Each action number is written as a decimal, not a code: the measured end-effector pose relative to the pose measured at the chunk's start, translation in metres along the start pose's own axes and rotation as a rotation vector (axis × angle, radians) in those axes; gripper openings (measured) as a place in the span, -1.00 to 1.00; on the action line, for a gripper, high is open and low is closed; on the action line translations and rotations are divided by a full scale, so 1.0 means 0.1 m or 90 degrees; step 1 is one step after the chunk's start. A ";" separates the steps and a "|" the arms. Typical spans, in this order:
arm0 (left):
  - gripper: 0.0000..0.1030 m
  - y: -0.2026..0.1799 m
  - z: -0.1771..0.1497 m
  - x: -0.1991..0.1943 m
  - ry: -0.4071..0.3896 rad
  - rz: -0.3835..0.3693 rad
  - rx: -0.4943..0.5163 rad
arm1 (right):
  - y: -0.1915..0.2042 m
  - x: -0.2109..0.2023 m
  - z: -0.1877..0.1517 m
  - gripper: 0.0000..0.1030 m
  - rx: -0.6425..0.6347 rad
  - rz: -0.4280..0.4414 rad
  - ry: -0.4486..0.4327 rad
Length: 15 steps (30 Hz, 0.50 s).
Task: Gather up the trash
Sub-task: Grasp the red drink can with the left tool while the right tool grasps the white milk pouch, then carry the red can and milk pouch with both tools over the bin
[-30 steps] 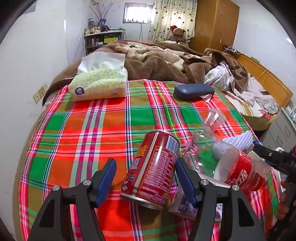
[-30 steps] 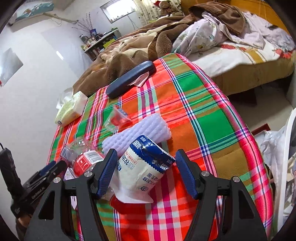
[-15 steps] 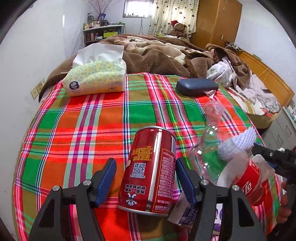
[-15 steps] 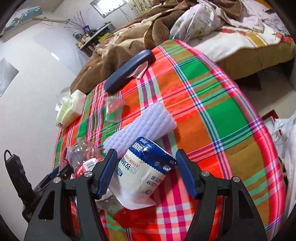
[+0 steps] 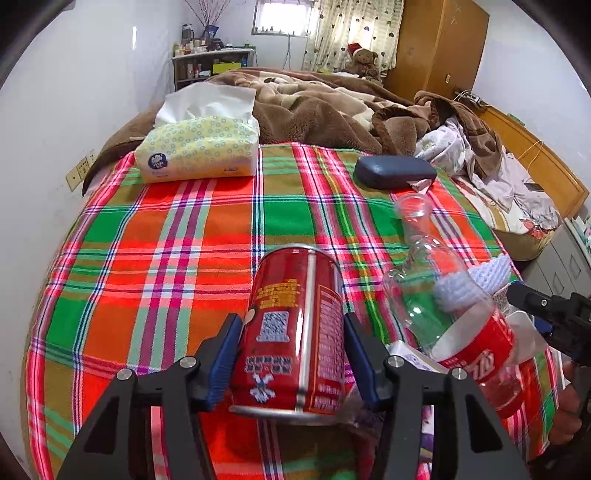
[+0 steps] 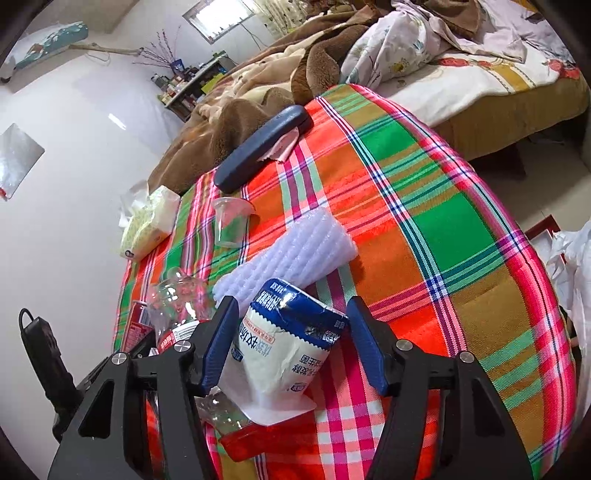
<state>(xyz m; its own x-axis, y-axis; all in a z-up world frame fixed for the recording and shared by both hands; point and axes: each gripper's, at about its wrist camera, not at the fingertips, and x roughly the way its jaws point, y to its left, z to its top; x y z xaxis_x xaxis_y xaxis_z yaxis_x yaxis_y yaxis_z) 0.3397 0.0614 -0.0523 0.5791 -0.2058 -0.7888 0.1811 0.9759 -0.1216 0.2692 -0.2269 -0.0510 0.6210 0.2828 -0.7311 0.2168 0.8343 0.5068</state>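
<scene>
Both views are taken from close above the near edge of the plaid-covered desk (image 5: 166, 236), angled down along each claw. From the left claw (image 5: 291, 363) the far edge and the bed behind are faced; from the right claw (image 6: 291, 345) the desk is seen tilted toward its right edge. Shared are the dark blue oblong case (image 5: 394, 171) (image 6: 262, 149), the yellow-patterned tissue pack (image 5: 199, 149) (image 6: 147, 225) and the crushed clear plastic bottle with its red label (image 5: 454, 321) (image 6: 177, 306).

White walls (image 5: 92, 92). Curtained window (image 5: 280, 16) at far end, daylight coming through. Cluttered shelf unit (image 5: 210, 66) under it. Wooden wardrobe (image 5: 436, 40) far right. Bed with brown blanket (image 5: 314, 110) and wooden side board (image 5: 535, 162). Plaid cloth (image 5: 166, 240) in foreground.
</scene>
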 end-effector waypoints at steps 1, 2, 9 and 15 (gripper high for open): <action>0.05 0.00 -0.01 -0.03 -0.005 -0.001 -0.002 | 0.00 -0.01 0.00 0.18 -0.002 -0.003 -0.003; 0.05 -0.01 -0.01 -0.06 -0.007 -0.002 -0.001 | 0.00 -0.02 0.00 0.18 -0.005 -0.005 -0.006; 0.03 -0.07 -0.10 -0.24 -0.023 -0.001 -0.005 | -0.01 -0.18 -0.04 0.16 -0.036 -0.011 -0.038; 0.03 -0.11 -0.20 -0.43 -0.040 -0.005 -0.018 | -0.06 -0.33 -0.05 0.15 -0.039 -0.015 -0.059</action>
<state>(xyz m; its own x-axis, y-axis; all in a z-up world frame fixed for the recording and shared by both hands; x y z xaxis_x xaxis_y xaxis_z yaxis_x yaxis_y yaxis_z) 0.2976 0.0613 -0.0291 0.6269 -0.2170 -0.7482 0.1643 0.9757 -0.1452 0.2431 -0.2390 -0.0325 0.6839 0.2206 -0.6955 0.1867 0.8686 0.4590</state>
